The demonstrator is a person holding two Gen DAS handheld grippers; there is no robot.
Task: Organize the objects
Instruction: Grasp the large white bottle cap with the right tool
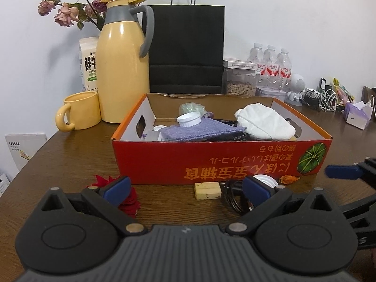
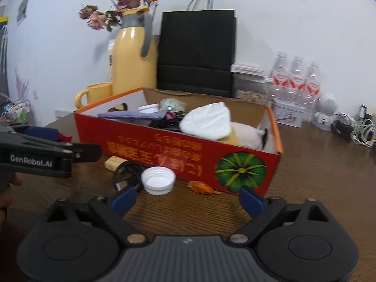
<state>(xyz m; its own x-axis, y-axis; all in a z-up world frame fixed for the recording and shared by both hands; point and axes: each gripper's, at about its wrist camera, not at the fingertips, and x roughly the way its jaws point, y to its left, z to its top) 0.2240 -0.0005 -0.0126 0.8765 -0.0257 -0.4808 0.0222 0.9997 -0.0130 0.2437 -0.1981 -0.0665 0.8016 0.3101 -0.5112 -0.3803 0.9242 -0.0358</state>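
Note:
A red cardboard box [image 1: 235,164] [image 2: 188,150] stands on the brown table, holding a white cloth [image 1: 265,122] [image 2: 206,119], a purple cloth [image 1: 199,130], a white lid and cables. In front of it lie a cream eraser-like block [image 1: 208,189] [image 2: 112,163], a coiled black cable [image 1: 232,197] [image 2: 128,172], a white cap [image 2: 158,179], an orange dried petal [image 1: 287,178] [image 2: 202,187] and a red flower [image 1: 127,199]. My left gripper [image 1: 186,191] is open above the block. My right gripper [image 2: 186,199] is open just short of the petal, nothing between its pads.
Behind the box stand a yellow jug [image 1: 122,70], a yellow mug [image 1: 80,111], a black paper bag [image 1: 185,49], a seed jar [image 1: 239,80], water bottles [image 1: 270,68], a tin and tangled chargers [image 1: 324,101]. A tissue pack [image 1: 357,115] lies far right.

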